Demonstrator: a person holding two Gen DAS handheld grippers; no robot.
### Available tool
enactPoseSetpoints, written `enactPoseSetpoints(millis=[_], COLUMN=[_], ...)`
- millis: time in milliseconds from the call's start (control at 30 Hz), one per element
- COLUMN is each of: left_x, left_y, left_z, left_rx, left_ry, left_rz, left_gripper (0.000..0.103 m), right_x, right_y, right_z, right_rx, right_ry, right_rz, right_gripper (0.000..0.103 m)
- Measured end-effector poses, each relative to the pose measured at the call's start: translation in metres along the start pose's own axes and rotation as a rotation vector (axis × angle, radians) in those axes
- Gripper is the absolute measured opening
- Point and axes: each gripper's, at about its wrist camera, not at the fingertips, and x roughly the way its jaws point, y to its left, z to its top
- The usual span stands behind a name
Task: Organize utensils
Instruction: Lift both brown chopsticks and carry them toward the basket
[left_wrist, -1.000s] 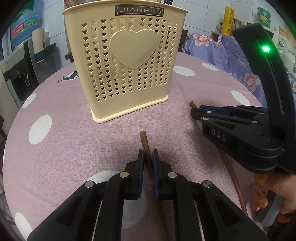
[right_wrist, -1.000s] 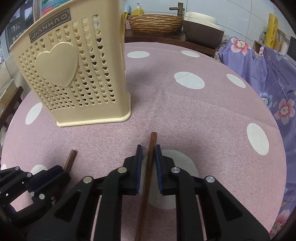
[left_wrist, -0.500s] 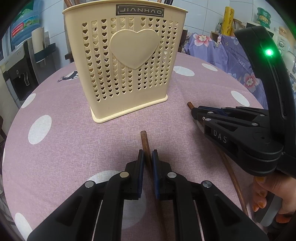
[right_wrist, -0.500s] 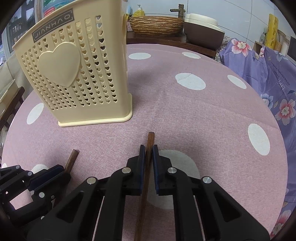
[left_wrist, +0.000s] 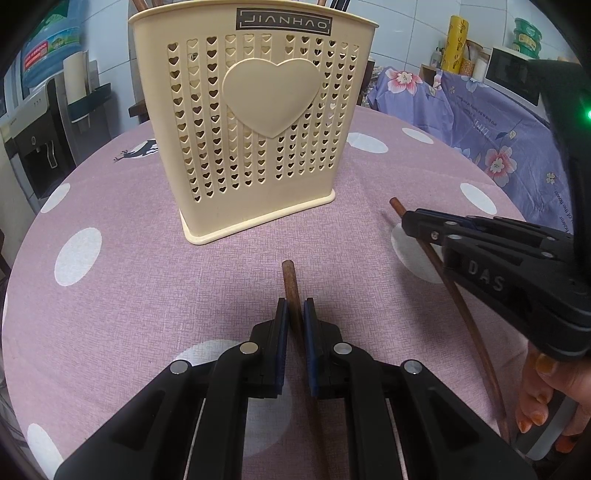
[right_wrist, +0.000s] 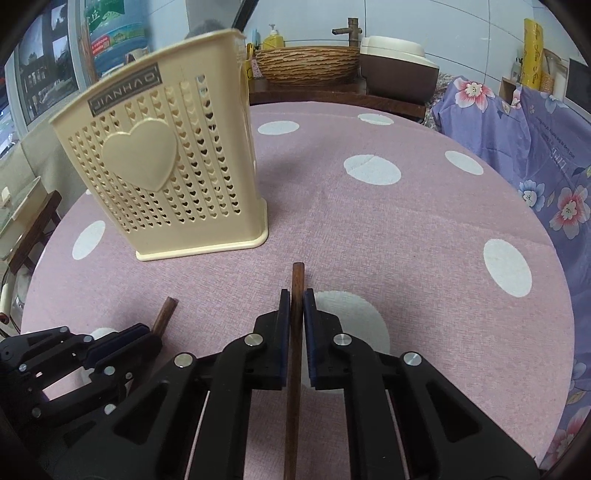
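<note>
The right gripper (right_wrist: 293, 308) has closed on its chopstick (right_wrist: 296, 284).

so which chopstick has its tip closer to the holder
The dark wooden chopstick in the right claw; its tip sits nearer the cream heart-pattern plastic holder than the left claw's chopstick.

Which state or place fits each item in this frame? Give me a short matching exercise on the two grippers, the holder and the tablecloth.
Items:
1. left gripper
2. right gripper
3. utensil holder
4. tablecloth

Descriptions:
A. cream, heart-shaped holes, upright
B. pink with white dots
C. shut on a chopstick, holder straight ahead
D. shut on a chopstick, holder ahead to its left

Pairs: 1-C, 2-D, 3-A, 4-B
</note>
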Motion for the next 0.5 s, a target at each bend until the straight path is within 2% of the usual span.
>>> enactPoseSetpoints(millis=[300, 500], left_x=[-0.006, -0.036], left_y=[0.006, 0.016], left_z=[-0.001, 0.0], left_rx=[-0.029, -0.066], left_ry=[-0.009, -0.065], left_rz=[-0.017, -0.061], left_gripper=[0.009, 0.009], right_x=[-0.042, -0.081], right_y=[-0.001, 0.005], right_z=[-0.008, -0.009], right_rx=[0.023, 0.012], right_ry=[-0.071, -0.156], right_rz=[0.036, 0.072], right_gripper=[0.008, 0.008])
